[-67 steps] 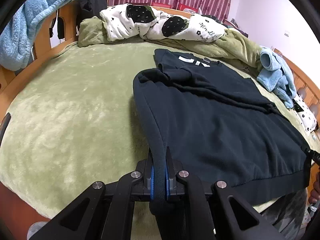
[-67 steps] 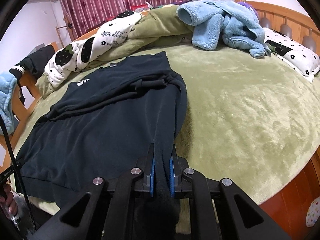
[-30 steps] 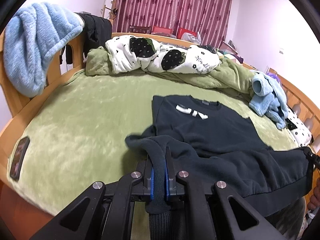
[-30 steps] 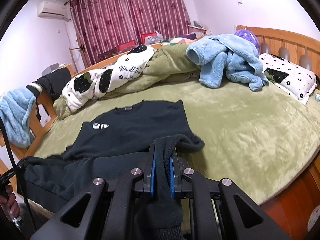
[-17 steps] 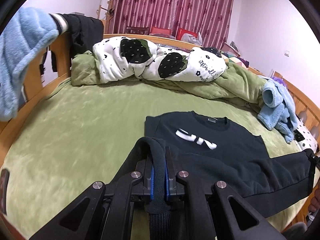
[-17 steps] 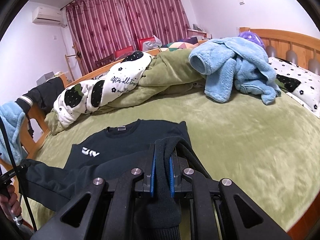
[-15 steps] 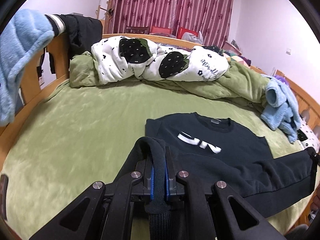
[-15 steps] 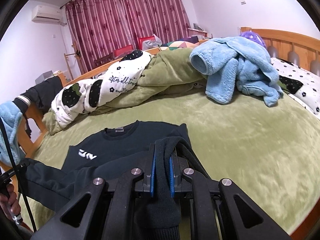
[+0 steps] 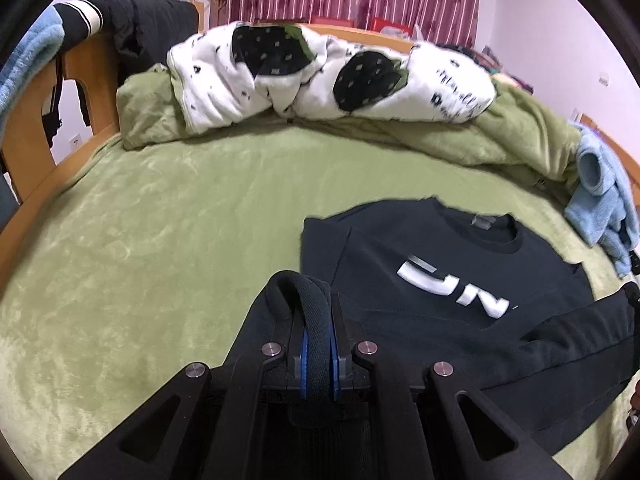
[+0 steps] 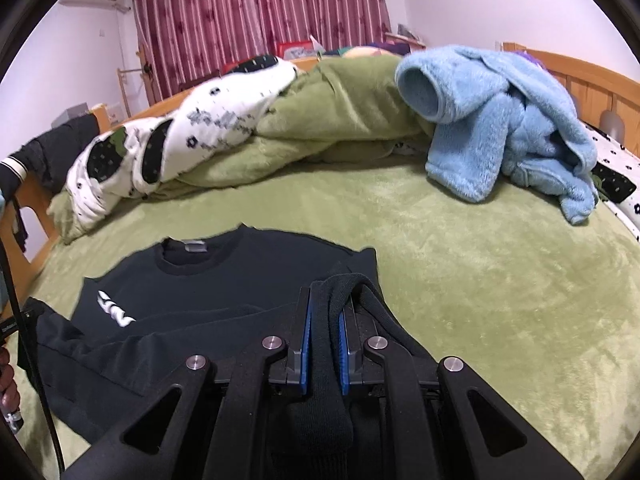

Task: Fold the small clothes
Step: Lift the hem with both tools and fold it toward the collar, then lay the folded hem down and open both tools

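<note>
Hem point(image 9: 316, 320) now nearer collar point(image 9: 484, 236), blurry.

Green plush bed point(image 9: 168, 240), black sweatshirt point(image 9: 440, 272), rumpled quilt point(image 9: 320, 76), blue fleece point(image 10: 512, 120)

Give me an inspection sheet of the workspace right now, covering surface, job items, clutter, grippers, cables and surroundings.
Surface: green blanket covering the bed.
Job's things: black sweatshirt lying collar away, hem lifted.
Clutter: blue fleece garment; white patterned quilt rolled along the far edge.
Grippers: left gripper and right gripper each shut on the sweatshirt's hem.
Cables: black cable at the right view's left edge.
Surroundings: maroon curtains; wooden bed frame.
</note>
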Available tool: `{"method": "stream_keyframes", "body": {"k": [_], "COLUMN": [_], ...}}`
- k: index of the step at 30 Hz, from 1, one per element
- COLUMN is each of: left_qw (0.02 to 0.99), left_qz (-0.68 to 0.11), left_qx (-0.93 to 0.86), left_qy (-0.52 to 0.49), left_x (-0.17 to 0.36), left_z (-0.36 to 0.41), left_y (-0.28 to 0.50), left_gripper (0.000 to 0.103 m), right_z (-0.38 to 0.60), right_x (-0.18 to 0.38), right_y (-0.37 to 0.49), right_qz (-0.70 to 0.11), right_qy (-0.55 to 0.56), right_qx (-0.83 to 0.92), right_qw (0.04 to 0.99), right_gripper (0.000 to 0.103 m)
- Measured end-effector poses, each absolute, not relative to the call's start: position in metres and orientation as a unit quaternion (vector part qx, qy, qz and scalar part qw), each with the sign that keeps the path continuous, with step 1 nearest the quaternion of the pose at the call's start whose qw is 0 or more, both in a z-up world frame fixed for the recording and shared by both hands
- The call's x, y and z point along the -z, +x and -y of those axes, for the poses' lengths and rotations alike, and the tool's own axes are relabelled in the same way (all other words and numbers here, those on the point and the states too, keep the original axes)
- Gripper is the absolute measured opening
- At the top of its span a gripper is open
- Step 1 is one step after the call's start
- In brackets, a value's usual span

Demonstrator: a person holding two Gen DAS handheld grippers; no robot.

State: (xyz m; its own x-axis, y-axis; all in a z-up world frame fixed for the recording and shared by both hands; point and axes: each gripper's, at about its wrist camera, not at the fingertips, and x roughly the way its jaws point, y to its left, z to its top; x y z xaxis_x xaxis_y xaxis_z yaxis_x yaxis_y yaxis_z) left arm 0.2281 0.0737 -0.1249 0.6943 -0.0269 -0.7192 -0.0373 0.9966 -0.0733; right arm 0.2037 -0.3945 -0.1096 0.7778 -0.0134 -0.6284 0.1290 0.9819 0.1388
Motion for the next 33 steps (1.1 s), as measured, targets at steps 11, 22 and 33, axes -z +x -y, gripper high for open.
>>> {"method": "stream_keyframes", "body": {"k": [11, 22, 33], "left_qw": [0.911, 0.905, 0.913], "left_qz": [-0.412, -0.421, -0.405], "left_qx": [-0.008, -0.006, -0.01], "left_qy": [-0.025, -0.053, -0.051], "left_x": [0.148, 0.154, 0.139], "left_z": [-0.073, -0.078, -0.077], "left_y": [0.233, 0.234, 0.222], "left_gripper": [0.012, 0.022, 0.063], "right_z": [0.397, 0.389, 0.375], "right_x": [0.168, 0.171, 0.135], "right_y": [0.226, 0.225, 0.2], "right_qz": [-0.405, -0.413, -0.378], "right_qy": [0.092, 0.068, 0.047], "right_qx": [0.075, 0.085, 0.084], "right_qw": [0.907, 0.904, 0.921], "right_gripper": [0.012, 0.021, 0.044]}}
